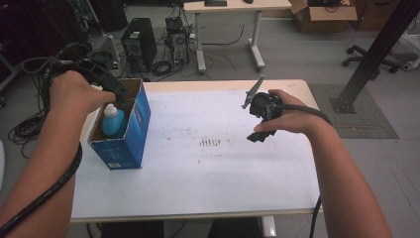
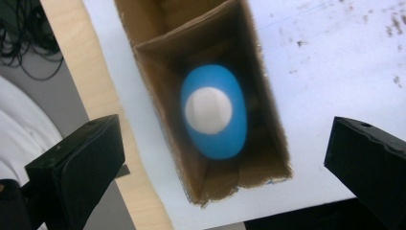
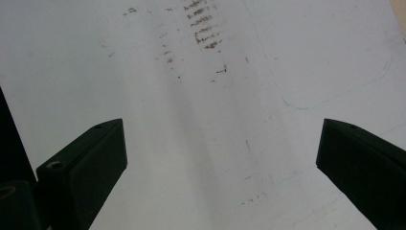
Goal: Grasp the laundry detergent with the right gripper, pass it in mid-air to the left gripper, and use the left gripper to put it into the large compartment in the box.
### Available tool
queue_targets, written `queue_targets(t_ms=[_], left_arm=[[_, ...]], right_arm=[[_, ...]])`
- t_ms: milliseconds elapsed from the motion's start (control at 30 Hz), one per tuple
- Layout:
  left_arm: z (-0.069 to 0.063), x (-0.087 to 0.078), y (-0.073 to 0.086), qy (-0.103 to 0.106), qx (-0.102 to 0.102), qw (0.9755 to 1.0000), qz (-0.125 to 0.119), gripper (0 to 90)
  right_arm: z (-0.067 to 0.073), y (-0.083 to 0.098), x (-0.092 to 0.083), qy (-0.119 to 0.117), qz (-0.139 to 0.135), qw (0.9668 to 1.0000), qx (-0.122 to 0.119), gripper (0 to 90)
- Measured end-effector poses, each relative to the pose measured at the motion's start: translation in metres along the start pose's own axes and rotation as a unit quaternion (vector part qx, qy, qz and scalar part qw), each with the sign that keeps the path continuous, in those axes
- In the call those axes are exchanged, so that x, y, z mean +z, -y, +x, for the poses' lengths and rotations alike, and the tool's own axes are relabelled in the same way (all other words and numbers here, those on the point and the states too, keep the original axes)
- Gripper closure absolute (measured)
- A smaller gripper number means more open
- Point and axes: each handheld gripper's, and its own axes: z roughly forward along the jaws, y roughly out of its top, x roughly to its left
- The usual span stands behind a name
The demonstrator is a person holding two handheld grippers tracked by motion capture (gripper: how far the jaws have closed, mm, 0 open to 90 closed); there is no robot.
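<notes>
A blue bottle (image 1: 113, 123) with a white cap stands upright inside an open blue cardboard box (image 1: 130, 144) at the table's left edge. Seen from straight above in the left gripper view, the bottle (image 2: 214, 112) sits in the box's brown interior (image 2: 158, 96). My left gripper (image 1: 110, 88) hangs above the box, open, with its jaws wide apart and clear of the bottle (image 2: 225, 167). Over the right half of the table my right gripper (image 1: 260, 130) is open, its jaws (image 3: 220, 158) wide with only the tabletop between them.
The white table sheet (image 1: 208, 163) carries dark smudges (image 1: 210, 143) near the middle. Beyond the far edge lie computer towers (image 1: 138, 42), cables, a second desk (image 1: 233, 7) and a cardboard carton (image 1: 322, 15). A black post (image 1: 376, 49) leans at the right.
</notes>
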Motion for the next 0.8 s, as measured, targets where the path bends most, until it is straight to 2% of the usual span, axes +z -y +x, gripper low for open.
queue_targets(t_ms=[33, 133, 200, 267, 367, 433, 500, 533, 567, 600, 667, 700, 733, 767, 800], left_arm=[[-0.001, -0.003, -0.001, 0.002, 0.006, 1.0, 0.0, 0.2], [-0.01, -0.013, -0.005, 0.006, 0.041, 0.999, -0.014, 0.2], [-0.018, -0.021, -0.008, 0.005, 0.069, 0.9974, -0.022, 0.2], [-0.025, -0.027, -0.011, 0.009, 0.088, 0.9955, -0.033, 0.2], [-0.041, -0.039, -0.016, 0.011, 0.133, 0.9902, -0.043, 0.2], [-0.054, -0.045, -0.02, 0.014, 0.173, 0.9835, -0.05, 0.2], [-0.068, -0.05, -0.023, 0.015, 0.216, 0.9747, -0.056, 0.2], [-0.073, -0.051, -0.025, 0.017, 0.227, 0.9722, -0.054, 0.2], [-0.084, -0.053, -0.026, 0.009, 0.26, 0.9642, -0.054, 0.2], [-0.087, -0.054, -0.026, 0.007, 0.269, 0.9615, -0.055, 0.2], [-0.102, -0.055, -0.028, 0.007, 0.306, 0.9503, -0.055, 0.2], [-0.107, -0.055, -0.028, 0.006, 0.318, 0.9466, -0.055, 0.2], [-0.115, -0.054, -0.029, 0.006, 0.333, 0.9414, -0.051, 0.2], [-0.12, -0.053, -0.028, 0.007, 0.344, 0.9375, -0.054, 0.2], [-0.127, -0.053, -0.028, 0.01, 0.362, 0.9304, -0.058, 0.2]], right_arm=[[0.0, 0.0, 0.0, 0.0, -0.001, 1.0, 0.0, 3.4], [0.0, 0.001, 0.0, 0.0, -0.003, 1.0, 0.001, 3.4], [-0.001, 0.003, 0.0, 0.0, -0.003, 1.0, 0.004, 3.4], [-0.001, 0.004, -0.001, 0.001, -0.004, 1.0, 0.006, 3.4], [-0.002, 0.006, -0.003, 0.001, -0.003, 0.9999, 0.01, 3.4], [-0.003, 0.007, -0.004, 0.002, -0.005, 0.9999, 0.011, 3.5], [-0.003, 0.008, -0.005, 0.001, -0.007, 0.9999, 0.014, 3.4], [-0.004, 0.009, -0.005, 0.002, -0.008, 0.9999, 0.014, 3.4], [-0.004, 0.009, -0.005, 0.002, -0.008, 0.9998, 0.017, 3.4], [-0.004, 0.01, -0.006, 0.003, -0.009, 0.9998, 0.017, 3.4], [-0.004, 0.011, -0.007, 0.003, -0.009, 0.9998, 0.018, 3.4], [-0.004, 0.011, -0.008, 0.004, -0.011, 0.9998, 0.017, 3.4], [-0.004, 0.011, -0.008, 0.003, -0.013, 0.9998, 0.017, 3.4], [-0.002, 0.011, -0.009, 0.0, -0.019, 0.9997, 0.015, 3.4], [-0.002, 0.011, -0.01, 0.002, -0.021, 0.9997, 0.015, 3.4]])
